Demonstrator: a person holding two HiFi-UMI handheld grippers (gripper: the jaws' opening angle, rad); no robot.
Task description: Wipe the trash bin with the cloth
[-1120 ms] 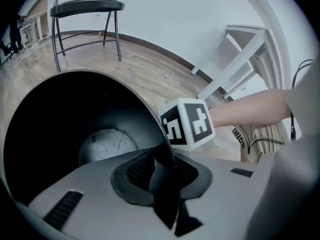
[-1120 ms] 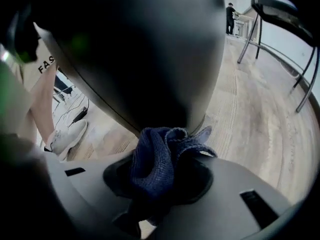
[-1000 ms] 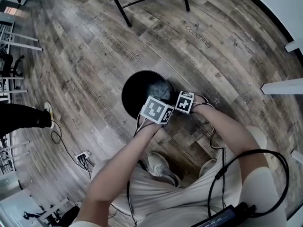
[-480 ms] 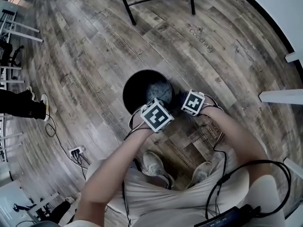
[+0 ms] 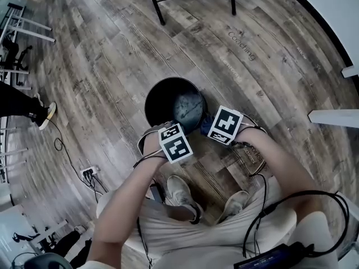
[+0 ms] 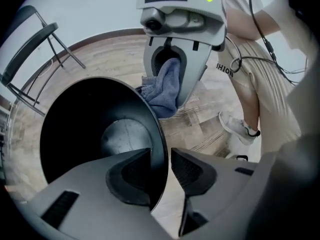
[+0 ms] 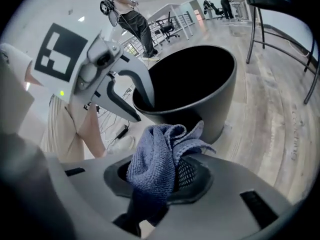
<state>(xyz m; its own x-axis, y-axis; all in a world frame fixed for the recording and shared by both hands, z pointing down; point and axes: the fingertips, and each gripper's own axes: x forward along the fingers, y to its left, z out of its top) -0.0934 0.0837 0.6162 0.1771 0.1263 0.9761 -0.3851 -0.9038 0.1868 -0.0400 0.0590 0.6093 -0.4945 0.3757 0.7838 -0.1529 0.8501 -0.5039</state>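
Now the cloth [image 7: 150, 161] bunches between the right gripper's [image 7: 162, 178] jaws

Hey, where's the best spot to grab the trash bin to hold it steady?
Take the trash bin by its thin rim on the near side, coming straight down, one jaw inside and one outside: it stands upright, open-topped, too wide to span.

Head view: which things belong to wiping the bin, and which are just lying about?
Job: trash bin; cloth, clamped in the right gripper; left gripper, jaws just opening, the bin's rim between them.
Lying about: chair; power strip.
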